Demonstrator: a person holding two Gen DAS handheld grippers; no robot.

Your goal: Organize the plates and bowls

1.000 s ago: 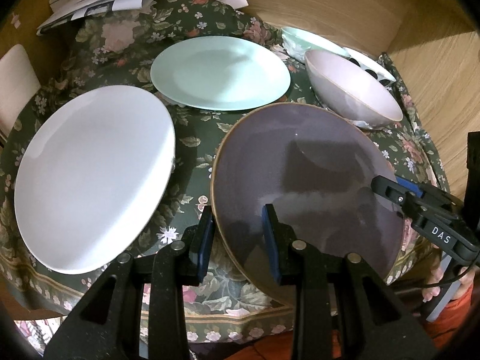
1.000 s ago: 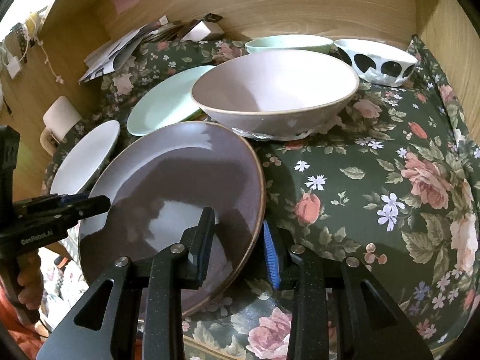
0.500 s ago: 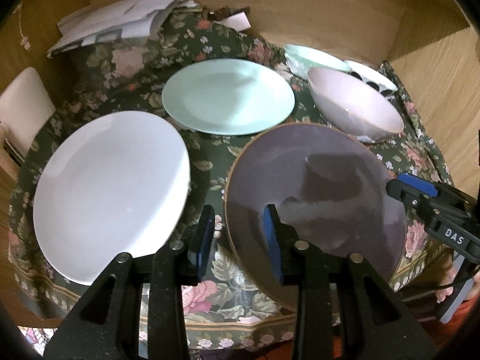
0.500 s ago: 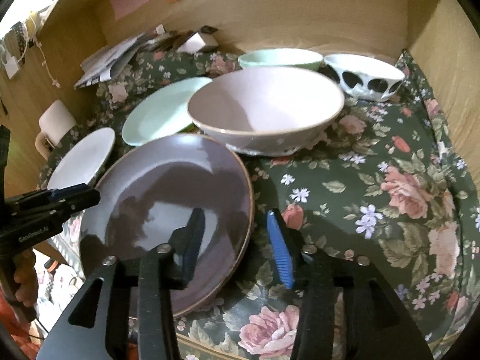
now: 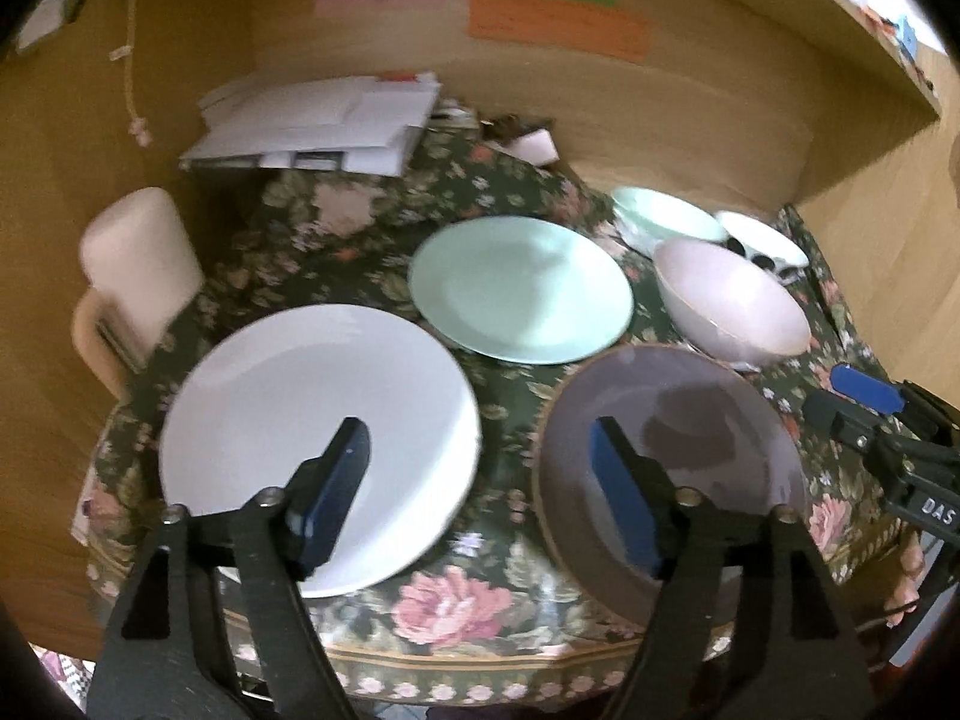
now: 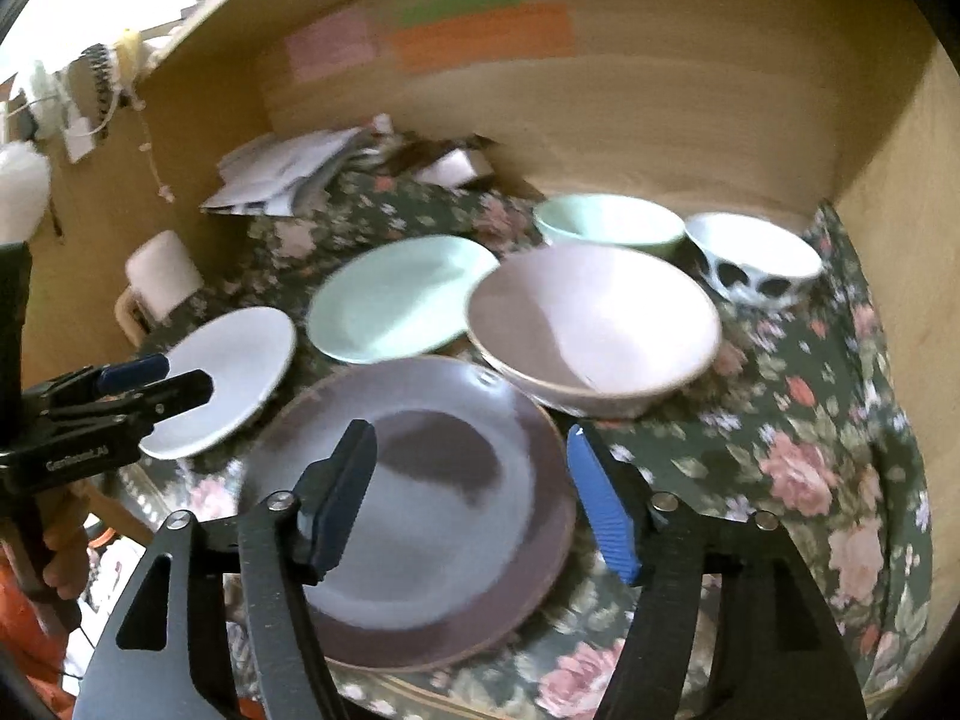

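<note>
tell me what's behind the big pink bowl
Behind the pink bowl stand a mint green bowl and a white bowl with black spots. The pink bowl hides the green bowl's lower front.

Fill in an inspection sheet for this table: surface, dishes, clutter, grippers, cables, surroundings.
Surface: floral cloth.
Dishes: white plate, green plate, purple plate, pink bowl, green bowl, spotted bowl; none stacked.
Clutter: papers at the back.
Grippers: left gripper and right gripper opening, nothing between the jaws.
Cables: nothing seen.
Surroundings: wooden walls with notes; chair on the left.
</note>
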